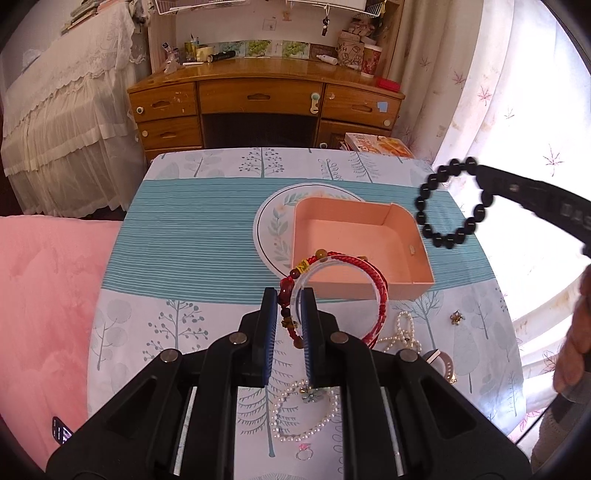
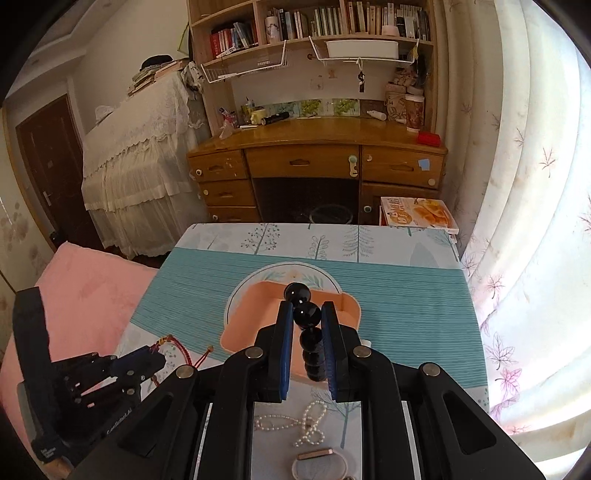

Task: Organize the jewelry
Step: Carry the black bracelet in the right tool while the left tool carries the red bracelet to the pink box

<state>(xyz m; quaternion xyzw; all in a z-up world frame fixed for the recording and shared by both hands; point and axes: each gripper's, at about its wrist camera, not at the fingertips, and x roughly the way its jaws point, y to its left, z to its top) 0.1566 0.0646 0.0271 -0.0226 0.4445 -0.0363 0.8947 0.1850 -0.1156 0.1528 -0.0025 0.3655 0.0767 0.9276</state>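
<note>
Tongs clenched: left (image 1: 288, 314) grasps red bracelet (image 1: 332, 291), right (image 2: 307, 332) black beads (image 2: 308, 328), above box (image 1: 362, 243).

Box (image 1: 360, 243) sits on plate (image 1: 269, 221) mid-table, w/ pearl strands (image 1: 306, 417) on cloth (image 1: 184, 240) in front.

A lived-in bedroom at home. Beyond the cloth-covered table (image 2: 406, 306) stands a worn wooden desk (image 2: 317, 162); bookshelves (image 2: 332, 22) rise above the desk, floral curtains (image 2: 517, 221) hang right of it, pink bedding (image 2: 85, 291) lies left.
</note>
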